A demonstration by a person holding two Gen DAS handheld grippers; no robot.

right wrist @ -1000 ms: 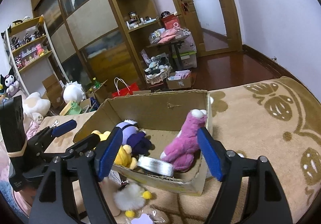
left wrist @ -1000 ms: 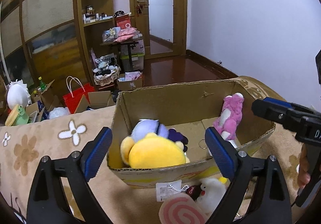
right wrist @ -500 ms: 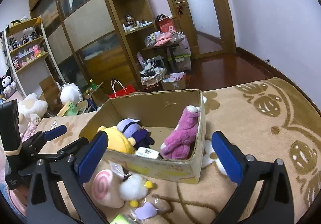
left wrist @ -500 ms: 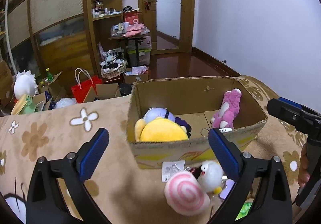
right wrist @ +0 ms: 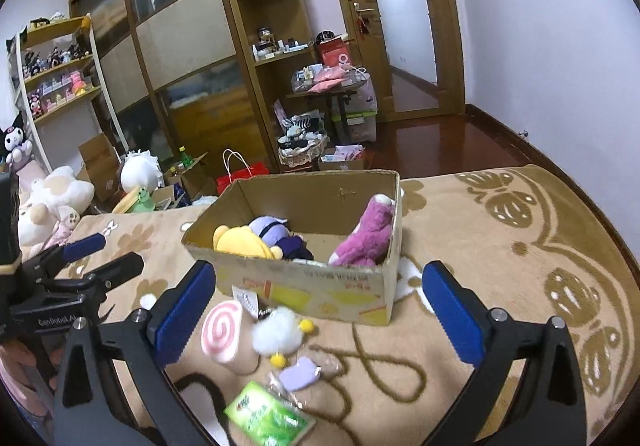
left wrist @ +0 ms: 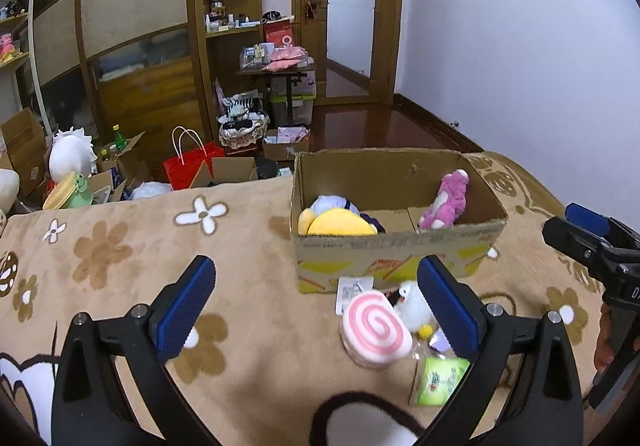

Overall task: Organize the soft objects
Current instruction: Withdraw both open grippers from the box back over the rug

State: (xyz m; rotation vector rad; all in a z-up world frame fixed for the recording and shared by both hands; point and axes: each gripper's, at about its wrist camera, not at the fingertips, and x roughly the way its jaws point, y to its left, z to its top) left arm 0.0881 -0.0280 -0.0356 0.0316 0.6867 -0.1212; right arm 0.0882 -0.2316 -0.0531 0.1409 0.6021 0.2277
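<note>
on the brown flowered blanket [left wrist: 120, 246], just in front of the box [left wrist: 396, 250], lie the loose soft things: pink swirl plush [left wrist: 376, 330], white fluffy chick [right wrist: 278, 328] touching it, small lilac piece [right wrist: 300, 368], green packet [right wrist: 266, 412] nearest the cameras. inside the box: yellow plush [right wrist: 240, 242], purple plush [right wrist: 276, 230], pink bear [right wrist: 366, 236] leaning on the right wall.

left gripper [left wrist: 316, 306] jaws spread wide, nothing between them, hovering above the blanket with the swirl plush near its right finger. right gripper [right wrist: 316, 306] also wide apart and empty, above the chick and swirl.

judgement: sorting partly done, three toys boxed, the floor pile left. swirl plush looks light, squashy, stuffed, so it should compress under the pads and not slip; pinch across its round body, not the paper tag [left wrist: 354, 292]. chick is fluffy and tiny, with a chain that may snag; grab the body. packet looks crinkly and slick, flat on the blanket, so it's harder to pinch: take an edge. box is open-topped and close, so a drop-in should be easy.
</note>
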